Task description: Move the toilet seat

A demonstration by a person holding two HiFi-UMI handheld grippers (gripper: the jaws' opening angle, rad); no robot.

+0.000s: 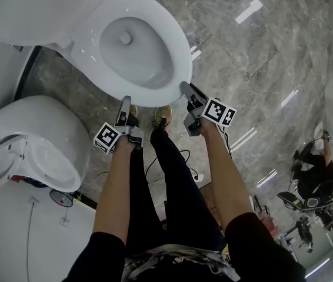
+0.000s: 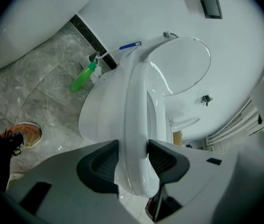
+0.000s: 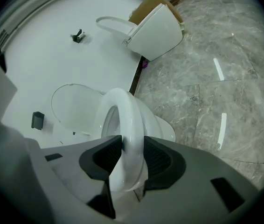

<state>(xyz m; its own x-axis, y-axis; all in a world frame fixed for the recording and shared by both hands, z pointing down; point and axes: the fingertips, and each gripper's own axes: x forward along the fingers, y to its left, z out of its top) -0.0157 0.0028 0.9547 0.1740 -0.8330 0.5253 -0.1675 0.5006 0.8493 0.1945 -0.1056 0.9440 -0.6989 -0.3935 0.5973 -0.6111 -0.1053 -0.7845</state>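
A second toilet (image 1: 43,128) and a green bottle (image 2: 82,79) stand near the toilet seat (image 1: 178,51).

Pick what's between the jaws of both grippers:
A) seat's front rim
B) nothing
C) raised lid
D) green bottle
A: each gripper view shows the seat between that gripper's pads, and the head view has the left gripper and right gripper at its front rim.
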